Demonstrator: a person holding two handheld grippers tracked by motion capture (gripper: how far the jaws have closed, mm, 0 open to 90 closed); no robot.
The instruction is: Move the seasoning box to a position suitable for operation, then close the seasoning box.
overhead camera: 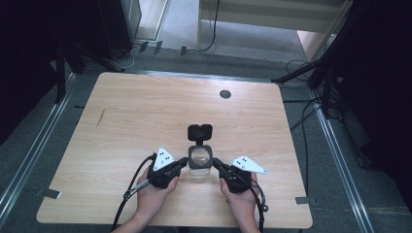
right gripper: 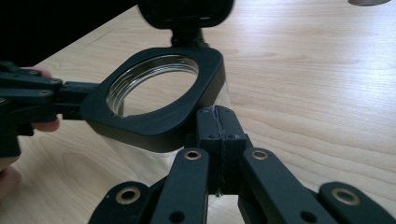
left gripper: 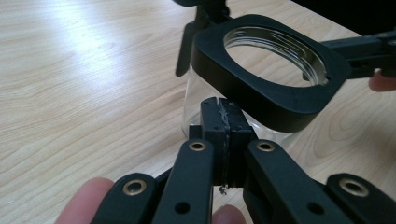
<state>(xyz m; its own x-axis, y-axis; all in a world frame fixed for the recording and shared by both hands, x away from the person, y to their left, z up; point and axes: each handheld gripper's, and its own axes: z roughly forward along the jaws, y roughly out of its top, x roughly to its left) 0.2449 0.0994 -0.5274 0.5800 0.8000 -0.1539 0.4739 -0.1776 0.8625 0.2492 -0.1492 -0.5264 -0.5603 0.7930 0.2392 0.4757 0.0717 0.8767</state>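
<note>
A pale wooden tabletop [overhead camera: 121,121] with rounded corners carries a single object a little nearer the front edge than the middle: a clear, square-shouldered jar with a black plastic collar around its round mouth [overhead camera: 200,160]. Its black hinged lid [overhead camera: 200,132] is flipped open and stands up behind the mouth, toward the far edge. A small dark round grommet [overhead camera: 225,94] sits near the far edge. A person's two hands come in over the front edge, each holding a black two-jaw tool. The left gripper [left gripper: 226,125] rests at the jar's left side, jaws pressed together with nothing between them, tips just under the collar. The right gripper [right gripper: 217,128] mirrors it on the right side, jaws likewise closed and empty, tips at the collar's edge. The jar looks empty and light, its clear wall hard, smooth and likely slippery; the stiff black collar seems the surer place to grip.
</note>
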